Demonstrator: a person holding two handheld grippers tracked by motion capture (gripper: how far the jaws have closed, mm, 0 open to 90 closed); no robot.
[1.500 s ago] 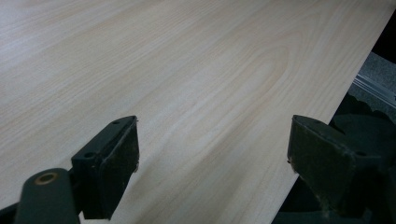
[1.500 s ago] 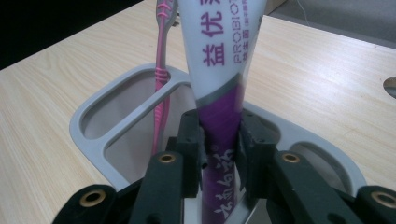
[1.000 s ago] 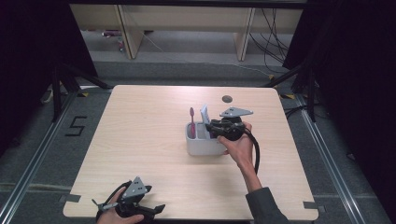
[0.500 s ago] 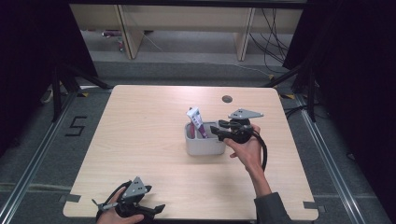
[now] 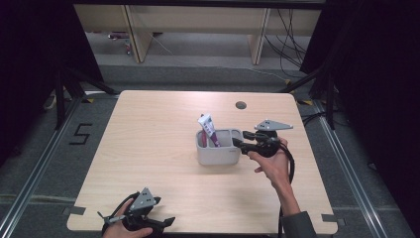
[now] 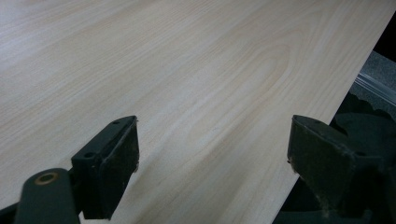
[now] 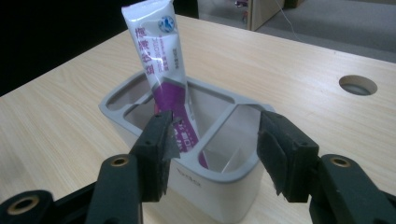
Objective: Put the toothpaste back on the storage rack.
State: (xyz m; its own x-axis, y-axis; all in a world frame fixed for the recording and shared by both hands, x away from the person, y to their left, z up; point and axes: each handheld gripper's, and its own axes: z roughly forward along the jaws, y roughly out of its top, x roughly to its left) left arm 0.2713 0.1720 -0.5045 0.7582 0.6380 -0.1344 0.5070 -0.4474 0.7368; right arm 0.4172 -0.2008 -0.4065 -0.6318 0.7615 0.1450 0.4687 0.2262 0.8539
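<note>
Even overhead light is falling on the pale bench, leaving it bright while the surroundings are sinking into near black, and shadows under the caddy are staying soft and short. In the gripper views the near fingers are blurring slightly and looking grainy, and the tube is catching mild glare.

tube: white, purple | holder: grey | table: pale woodgrain | tongs: black
</note>
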